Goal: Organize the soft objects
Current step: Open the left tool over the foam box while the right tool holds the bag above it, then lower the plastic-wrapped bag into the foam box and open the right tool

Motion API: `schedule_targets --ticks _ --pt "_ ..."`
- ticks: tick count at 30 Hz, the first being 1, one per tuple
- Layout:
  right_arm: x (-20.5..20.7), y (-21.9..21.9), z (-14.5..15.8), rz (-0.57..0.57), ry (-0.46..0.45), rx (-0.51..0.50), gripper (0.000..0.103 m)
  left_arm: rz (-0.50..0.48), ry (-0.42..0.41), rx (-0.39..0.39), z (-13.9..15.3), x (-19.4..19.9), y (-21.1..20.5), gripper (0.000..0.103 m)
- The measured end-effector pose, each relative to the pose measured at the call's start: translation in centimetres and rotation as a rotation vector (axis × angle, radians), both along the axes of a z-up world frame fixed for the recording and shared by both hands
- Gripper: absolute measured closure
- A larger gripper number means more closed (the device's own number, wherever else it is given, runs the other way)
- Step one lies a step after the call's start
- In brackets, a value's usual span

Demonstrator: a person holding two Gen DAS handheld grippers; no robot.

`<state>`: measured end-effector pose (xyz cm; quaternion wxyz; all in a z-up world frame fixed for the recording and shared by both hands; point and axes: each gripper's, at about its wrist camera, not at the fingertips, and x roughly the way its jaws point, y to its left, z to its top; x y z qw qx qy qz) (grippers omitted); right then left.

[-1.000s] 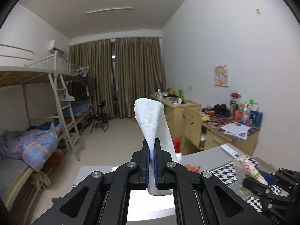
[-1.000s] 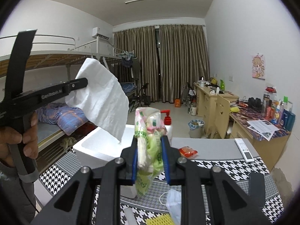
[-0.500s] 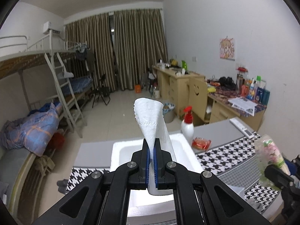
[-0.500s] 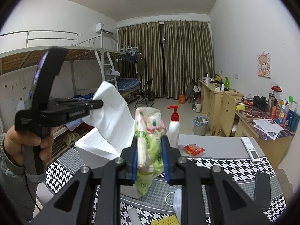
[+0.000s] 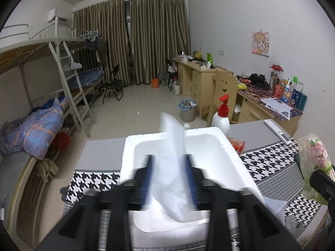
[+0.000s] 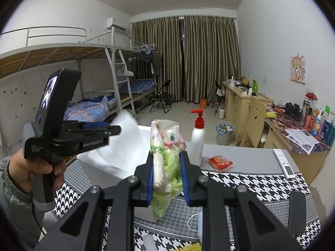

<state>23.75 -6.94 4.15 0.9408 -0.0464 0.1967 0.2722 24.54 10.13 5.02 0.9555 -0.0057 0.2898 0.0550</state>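
A drop outside the white foam box (image 5: 211, 144) is judged the main risk: the white tissue sheet (image 5: 173, 167) is light and loose, and it may drift onto the houndstooth table cover (image 5: 270, 167) if it is released too high or is caught on a rim. The left gripper (image 5: 170, 179) is seen with its jaws spread wide over the box opening; the sheet lies slack between them, blurred, and no clamping of it is shown. In the right wrist view this tool is held roughly level by the left hand (image 6: 31, 167), its tips pointed toward the box. The right gripper (image 6: 166, 173) is closed on the soft tissue pack (image 6: 166, 144), which is squeezed at its middle and held upright above the table, beside the box. A second risk is judged to be slippage of the pack, since its film wrapper is smooth and yields under pressure. The red-capped pump bottle (image 6: 197, 138) stands behind the box and could be knocked
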Motion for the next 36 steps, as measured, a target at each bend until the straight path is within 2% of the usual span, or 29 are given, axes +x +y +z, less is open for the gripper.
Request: schedule_targets --ticks 4,5,6,8,12,20,25,32,36 --pt "0.2 0.3 -0.1 -0.006 0.007 -0.005 0.077 0.0 -0.04 -0.032 0.2 -0.7 0.7 0.034" --pt "0.3 0.3 -0.1 -0.007 0.008 -0.006 0.077 0.002 -0.053 -0.032 0.3 -0.9 0.5 0.022" --pt "0.3 0.4 -0.1 -0.006 0.008 -0.007 0.077 0.005 -0.069 -0.031 0.4 -1.2 0.6 0.016" --pt "0.5 0.7 -0.1 -0.004 0.009 -0.006 0.077 0.012 -0.099 -0.027 0.5 -1.8 0.8 0.015" --pt "0.7 1.4 0.0 0.002 0.004 -0.016 0.077 0.036 -0.147 -0.029 0.9 -2.8 1.2 0.004" --pt "1.2 2.9 0.2 0.041 0.001 -0.019 0.077 0.066 -0.225 -0.021 1.8 -4.8 2.3 0.001" --pt "1.7 4.0 0.2 0.059 0.013 -0.026 0.077 0.139 -0.263 0.009 2.0 -6.0 3.4 0.001" --pt "2.6 5.2 0.2 0.077 0.033 -0.029 0.077 0.191 -0.294 0.021 1.6 -7.0 4.6 0.001" --pt "3.1 6.3 0.1 0.085 0.044 -0.039 0.077 0.185 -0.284 0.021 1.2 -7.1 5.3 0.001"
